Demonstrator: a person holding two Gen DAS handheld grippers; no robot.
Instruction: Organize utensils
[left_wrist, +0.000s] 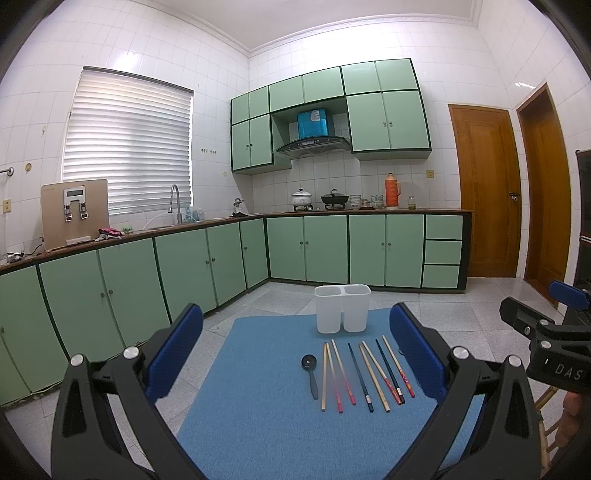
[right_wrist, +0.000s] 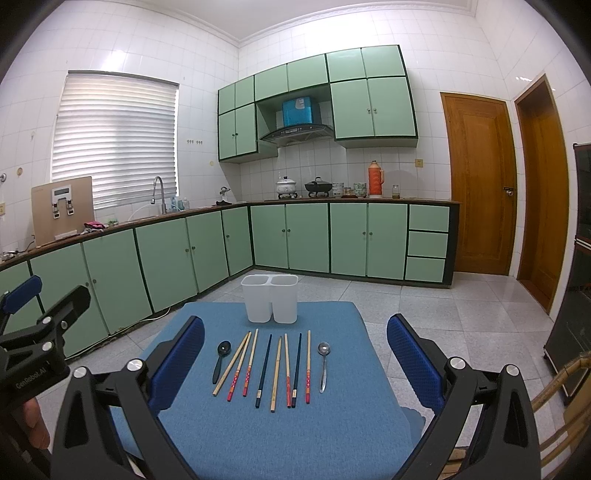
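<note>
Overhead, both grippers (left_wrist: 295, 354) (right_wrist: 295, 354) agape above chopsticks (right_wrist: 275, 373).

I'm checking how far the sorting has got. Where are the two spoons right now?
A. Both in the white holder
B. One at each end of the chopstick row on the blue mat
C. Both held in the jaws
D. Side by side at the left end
B: in the right wrist view the black spoon lies left of the chopsticks and the metal spoon right of them, on the blue mat; the white holder looks empty.
</note>
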